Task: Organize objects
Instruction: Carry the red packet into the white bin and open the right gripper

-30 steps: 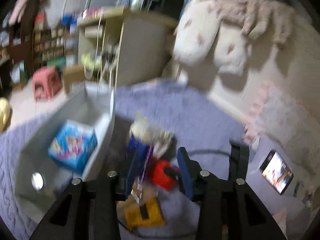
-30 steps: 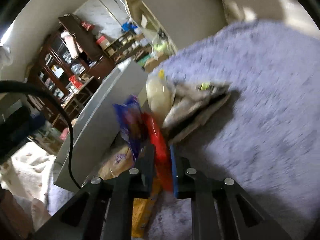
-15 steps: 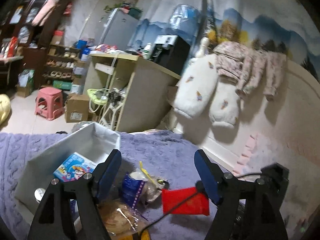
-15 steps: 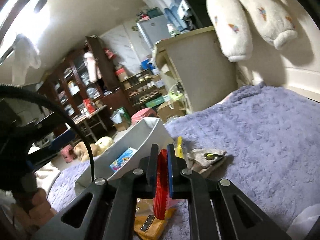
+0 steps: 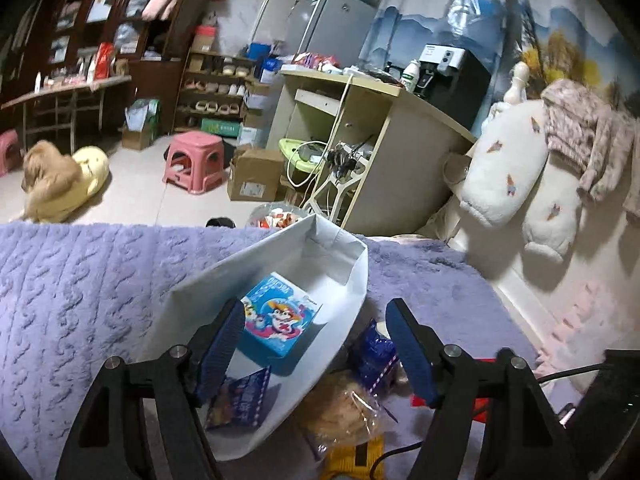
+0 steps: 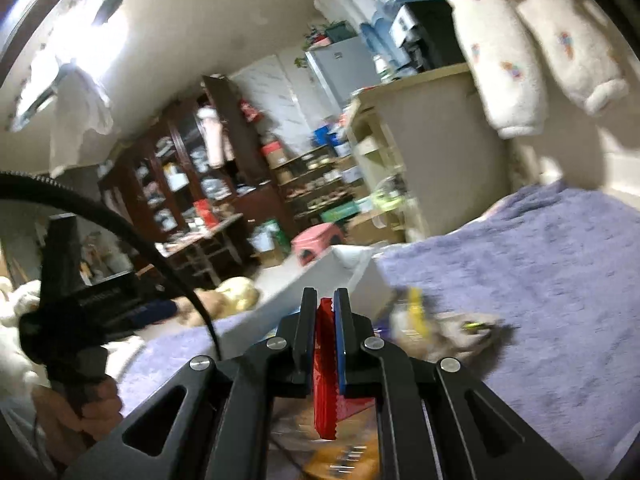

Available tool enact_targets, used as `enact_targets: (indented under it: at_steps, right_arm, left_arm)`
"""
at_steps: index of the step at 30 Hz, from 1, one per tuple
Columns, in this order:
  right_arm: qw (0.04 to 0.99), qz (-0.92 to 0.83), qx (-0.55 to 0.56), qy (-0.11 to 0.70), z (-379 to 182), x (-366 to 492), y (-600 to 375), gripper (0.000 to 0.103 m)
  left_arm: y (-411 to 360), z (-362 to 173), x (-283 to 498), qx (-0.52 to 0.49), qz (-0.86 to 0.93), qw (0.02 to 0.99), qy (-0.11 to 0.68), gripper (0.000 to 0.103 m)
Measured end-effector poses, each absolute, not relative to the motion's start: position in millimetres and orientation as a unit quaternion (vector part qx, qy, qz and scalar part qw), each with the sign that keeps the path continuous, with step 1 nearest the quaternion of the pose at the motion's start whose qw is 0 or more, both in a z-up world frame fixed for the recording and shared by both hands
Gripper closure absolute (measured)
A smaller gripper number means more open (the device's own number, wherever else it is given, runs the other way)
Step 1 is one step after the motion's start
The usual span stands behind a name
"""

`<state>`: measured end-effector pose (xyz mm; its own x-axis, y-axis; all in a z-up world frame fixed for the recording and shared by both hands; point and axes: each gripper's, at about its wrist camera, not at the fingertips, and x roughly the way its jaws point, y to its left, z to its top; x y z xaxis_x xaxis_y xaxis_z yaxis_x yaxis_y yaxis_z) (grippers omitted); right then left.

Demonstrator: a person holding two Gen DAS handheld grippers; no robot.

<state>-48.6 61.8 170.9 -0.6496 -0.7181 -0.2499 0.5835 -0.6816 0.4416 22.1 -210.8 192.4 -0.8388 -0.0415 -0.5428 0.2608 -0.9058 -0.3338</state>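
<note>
We count two black two-finger grippers, one white open-topped bin, two packets inside it and a small heap of snacks beside it.

Our right gripper (image 6: 325, 300) has its blue-padded jaws pressed together on a flat red foil packet (image 6: 325, 380), which stands on edge between them and hangs below the pads, lifted above the heap. Our left gripper (image 5: 316, 344) has its jaws spread wide with nothing between the pads; they opened within the last second and then eased back a little. It hovers over the near end of the white rectangular fabric bin (image 5: 352, 280), which sits on the purple knitted blanket (image 5: 80, 280).

Inside the bin lie a light blue cartoon-printed carton (image 5: 280, 324) and, nearer us, a dark blue snack packet (image 5: 240, 400).

Just right of the bin wall the heap holds a dark blue striped wrapper (image 5: 376, 352), a clear bag of brown bread (image 5: 344, 412) and a yellow packet (image 5: 356, 460) at the bottom edge, with a black cable lying over it.

From the right wrist view a person's hand (image 6: 76, 412) grips the left gripper's handle at far left.

Beyond the blanket stand a pink plastic stool (image 5: 194, 162), a cardboard box (image 5: 254, 174) and a beige desk (image 5: 384, 152).
</note>
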Motion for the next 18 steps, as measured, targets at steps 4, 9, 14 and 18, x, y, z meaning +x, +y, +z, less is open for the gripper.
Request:
enact_targets:
  at_steps: [4,9,14,18]
  right_arm:
    - [0.421,-0.858,0.229,-0.187,176,-48,23,0.094]
    - [0.449,-0.842,0.247,-0.167,176,-41,-27,0.094]
    - [0.467,-0.825,0.261,-0.183,177,-46,-62,0.094]
    - [0.471,-0.821,0.265,-0.182,169,-43,-68,0.095]
  left_arm:
    - [-234,197,35,0.284,-0.928,0.091,0.224,0.032]
    - [-246,197,42,0.301,-0.922,0.128,0.210,0.032]
    - [-260,190,39,0.319,-0.908,0.177,0.207,0.032]
    - [-258,176,25,0.354,-0.897,0.188,0.187,0.032]
